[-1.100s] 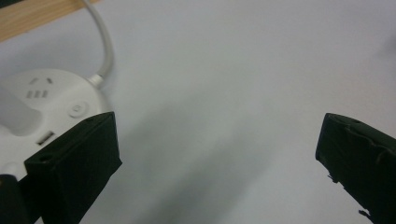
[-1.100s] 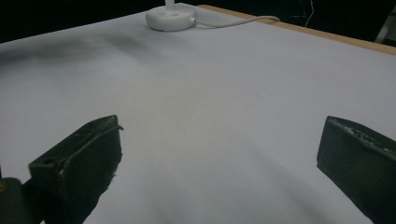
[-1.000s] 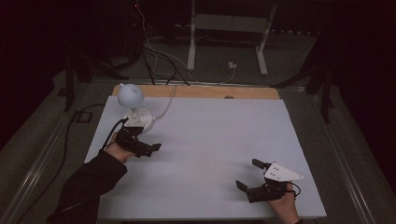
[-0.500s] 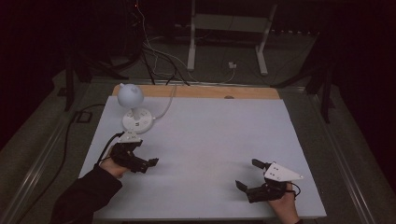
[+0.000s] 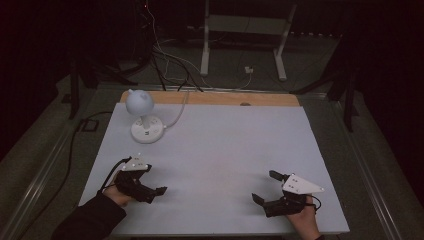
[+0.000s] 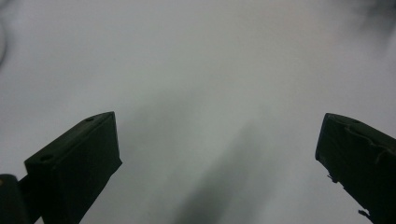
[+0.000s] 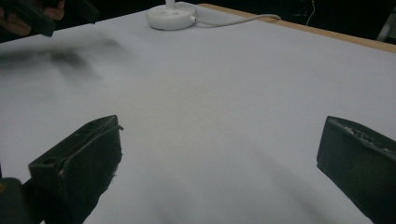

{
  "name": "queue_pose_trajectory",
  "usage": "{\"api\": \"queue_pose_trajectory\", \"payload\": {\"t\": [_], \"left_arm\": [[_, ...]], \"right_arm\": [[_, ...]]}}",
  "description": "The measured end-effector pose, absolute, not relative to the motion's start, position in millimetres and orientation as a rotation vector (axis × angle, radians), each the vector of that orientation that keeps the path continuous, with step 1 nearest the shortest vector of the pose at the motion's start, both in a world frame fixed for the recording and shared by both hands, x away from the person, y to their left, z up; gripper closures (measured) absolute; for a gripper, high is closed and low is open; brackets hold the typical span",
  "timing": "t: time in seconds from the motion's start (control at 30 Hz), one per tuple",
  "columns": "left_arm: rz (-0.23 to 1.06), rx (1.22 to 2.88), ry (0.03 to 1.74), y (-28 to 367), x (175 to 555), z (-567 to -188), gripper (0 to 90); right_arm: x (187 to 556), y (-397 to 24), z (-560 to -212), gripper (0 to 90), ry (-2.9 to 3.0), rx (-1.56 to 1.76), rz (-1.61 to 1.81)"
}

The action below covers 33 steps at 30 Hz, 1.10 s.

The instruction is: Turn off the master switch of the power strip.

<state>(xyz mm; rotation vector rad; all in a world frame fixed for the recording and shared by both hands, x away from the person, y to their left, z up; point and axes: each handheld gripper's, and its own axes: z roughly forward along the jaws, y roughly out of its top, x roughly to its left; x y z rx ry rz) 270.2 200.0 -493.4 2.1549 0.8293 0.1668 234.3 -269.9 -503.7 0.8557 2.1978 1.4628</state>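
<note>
1. Two grippers are resting low over the white table top (image 5: 220,150), one at each near corner, well apart from each other.
2. The left gripper (image 5: 150,189) is sitting in the person's left hand (image 5: 119,189), a dark sleeve (image 5: 90,220) trailing behind it. Its jaws are standing wide apart with nothing between them; in the left gripper view only bare white surface and a soft shadow are lying between and ahead of the jaws.
3. The right gripper (image 5: 266,187) is sitting in the person's right hand (image 5: 305,220), its grey three-cornered plate (image 5: 300,185) facing up. Its jaws are likewise spread wide and holding nothing; bare table is showing between them in the right gripper view.
4. The white desk lamp (image 5: 142,117) is standing upright on its round base, well ahead of the left gripper's jaws and touching neither gripper. In the right gripper view the lamp base (image 7: 171,16) is lying far ahead of the jaws and to their left side.
5. The lamp's white cord (image 5: 177,112) is running from the base toward the wooden strip (image 5: 215,98) at the far table edge.
</note>
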Motion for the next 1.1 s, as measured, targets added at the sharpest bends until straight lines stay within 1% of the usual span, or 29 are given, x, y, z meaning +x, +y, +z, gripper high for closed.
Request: {"api": "queue_pose_trajectory", "payload": {"t": [0.13, 0.2, 0.3, 0.47, 0.67, 0.83, 1.1], "left_arm": [[0.163, 2.163, 0.811, 201, 261, -499, 0.3], [0.181, 2.169, 0.792, 201, 256, -501, 0.3], [0.176, 2.15, 0.802, 205, 251, -503, 0.3], [0.213, 2.161, 0.799, 211, 242, -509, 0.3], [0.29, 2.169, 0.759, 214, 232, -518, 0.4], [0.303, 2.205, 0.741, 212, 231, -522, 0.3], [0.304, 2.177, 0.744, 214, 232, -522, 0.3]], "right_arm": [[234, -270, -504, 0.0, 2.198, 0.855, 1.465], [234, -270, -504, 0.0, 2.198, 0.855, 1.466], [235, -270, -504, 0.0, 2.202, 0.855, 1.465], [234, -270, -504, 0.0, 2.206, 0.853, 1.464], [235, -270, -504, 0.0, 2.205, 0.854, 1.465], [235, -270, -504, 0.0, 2.209, 0.854, 1.464], [234, -269, -504, 0.0, 2.212, 0.85, 1.46]]}}
